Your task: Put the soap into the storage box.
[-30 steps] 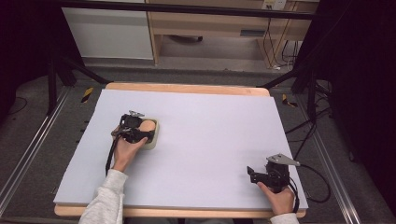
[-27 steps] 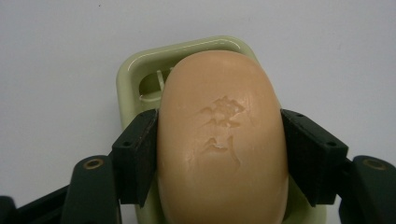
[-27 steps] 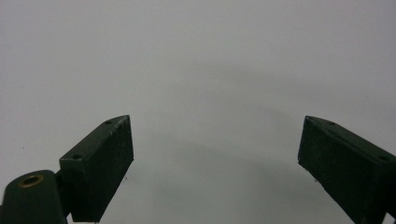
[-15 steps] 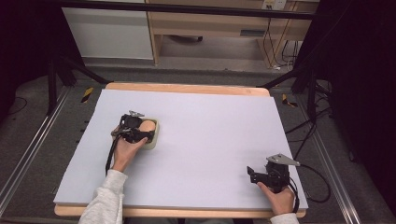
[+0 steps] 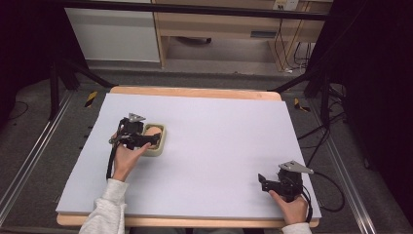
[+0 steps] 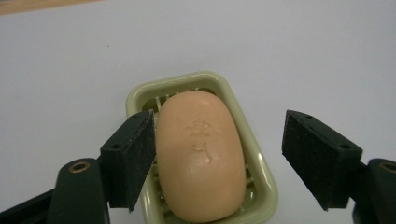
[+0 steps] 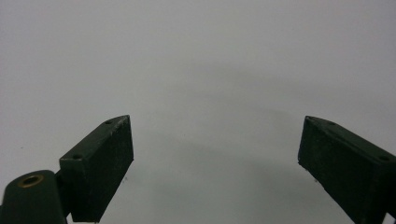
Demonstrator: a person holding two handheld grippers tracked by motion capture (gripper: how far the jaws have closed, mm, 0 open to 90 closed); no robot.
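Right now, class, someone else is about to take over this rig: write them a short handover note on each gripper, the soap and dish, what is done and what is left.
Left gripper: open above the soap; its jaws have just been opening, and the soap sits between them with a clear gap on one side.
Right gripper: open, nothing between the jaws, low over the mat at its near right corner.
Soap: lying in the green dish on the left half of the mat.
Done: soap is in the dish.
Left: probably just drawing the left gripper clear.

Soap [image 6: 201, 154] in dish [image 6: 140, 95] — on table's [image 5: 219, 131] left half.
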